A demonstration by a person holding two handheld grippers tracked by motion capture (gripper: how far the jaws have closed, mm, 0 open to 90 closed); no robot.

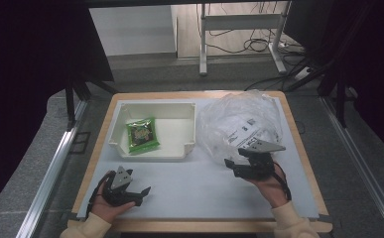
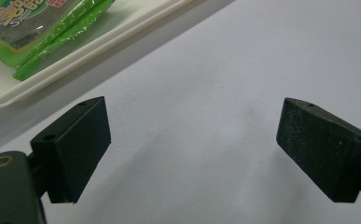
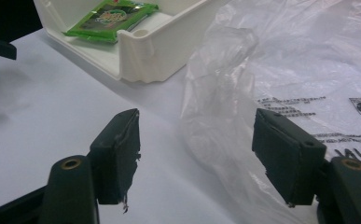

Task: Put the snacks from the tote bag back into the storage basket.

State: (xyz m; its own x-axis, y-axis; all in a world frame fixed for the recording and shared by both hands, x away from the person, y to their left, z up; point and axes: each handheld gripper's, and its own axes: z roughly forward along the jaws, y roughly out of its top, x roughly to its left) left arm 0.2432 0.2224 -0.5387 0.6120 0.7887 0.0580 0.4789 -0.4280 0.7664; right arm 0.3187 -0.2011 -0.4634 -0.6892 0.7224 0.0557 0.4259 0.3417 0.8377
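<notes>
right claw (image 1: 235,166) sat at the lower right of the high view with its jaws spread wide and nothing pressed between them. in the right gripper view a crumpled fold of the clear plastic bag (image 3: 225,93) rose in the middle of the frame, between the two dark pads (image 3: 120,154) but apart from both. the bag (image 1: 241,124) lay puffed up in the right half of the high view on the white table (image 1: 194,188), just beside the right wall of the white tray (image 1: 155,153). a green snack packet (image 1: 142,135) lay flat inside that tray, toward its left part. left claw (image 1: 139,192) rested at the lower left of the high view, low over bare table, also wide and holding nothing; in its own view the tray rim (image 2: 75,51) and the packet (image 2: 43,28) sat in the upper left corner. the step in hand looked like the approach to grasp the bag, judging by how the right jaws framed that fold. the next move would call for easing the right claw forward until the fold sat deep between the pads, then pinching firmly, since thin slippery film could slide out or drag the whole bag along.
</notes>
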